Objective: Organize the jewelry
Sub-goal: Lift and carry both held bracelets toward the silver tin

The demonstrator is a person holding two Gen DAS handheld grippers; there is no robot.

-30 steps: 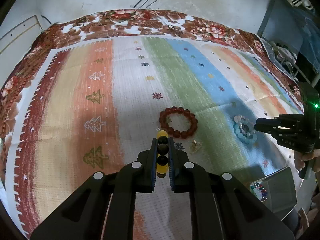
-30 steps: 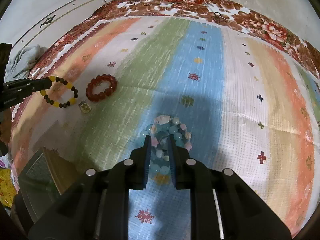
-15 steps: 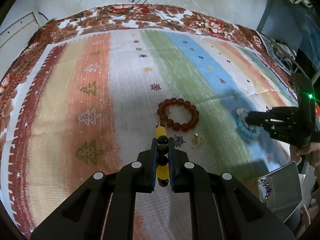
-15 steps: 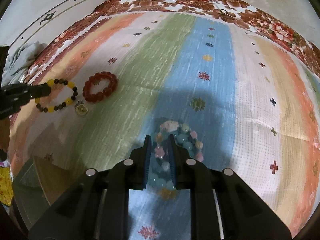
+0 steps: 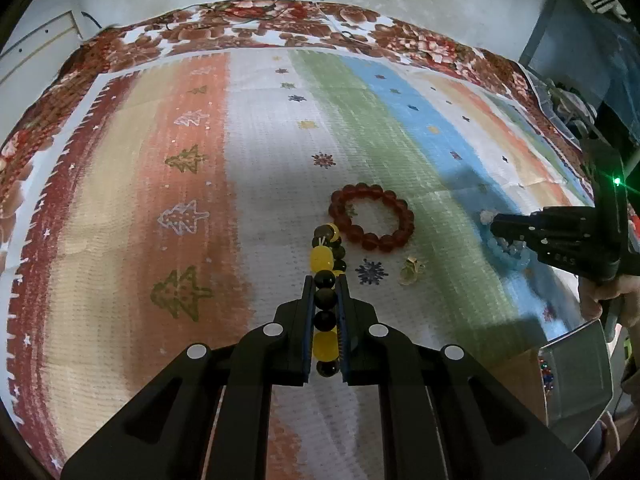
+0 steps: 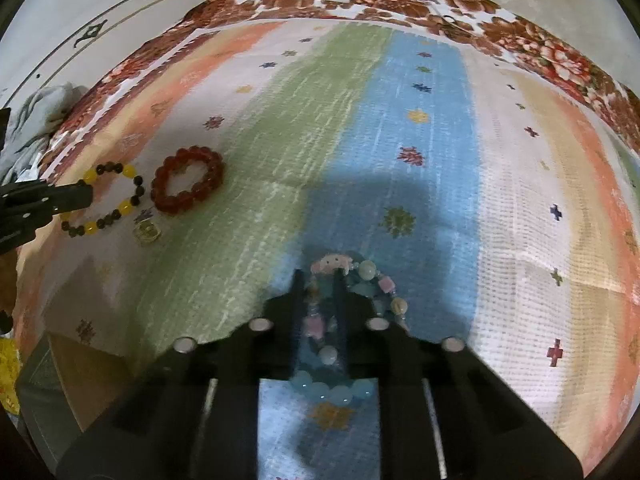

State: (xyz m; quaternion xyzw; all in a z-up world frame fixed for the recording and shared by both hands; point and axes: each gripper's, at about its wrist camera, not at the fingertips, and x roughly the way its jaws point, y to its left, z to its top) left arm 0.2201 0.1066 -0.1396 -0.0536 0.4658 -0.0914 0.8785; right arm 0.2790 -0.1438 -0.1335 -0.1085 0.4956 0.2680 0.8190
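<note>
My left gripper (image 5: 325, 280) is shut on a yellow and black bead bracelet (image 5: 322, 260), which hangs from its fingers just above the striped cloth (image 5: 192, 240); the right wrist view shows that bracelet (image 6: 129, 171) at far left. A red bead bracelet (image 5: 360, 189) lies just beyond it, flat on the cloth. My right gripper (image 6: 319, 280) points down at a pastel blue and pink bracelet (image 6: 336, 390); its jaws are closing, with a strand of beads pinched between the pads. In the left wrist view the right gripper (image 5: 496, 226) stands on that bracelet (image 5: 510, 256).
A small gold-coloured charm (image 5: 412, 272) lies between the red bracelet and the pastel one. An open box (image 5: 576, 368) with coloured beads inside stands at the cloth's near edge. A person's hand (image 5: 600, 296) holds the right gripper. Cables lie on the floor beyond the cloth.
My right gripper has come down over the pastel bracelet and its jaws have narrowed on the beads. The left gripper has kept hold of the yellow and black bracelet and barely moved.
</note>
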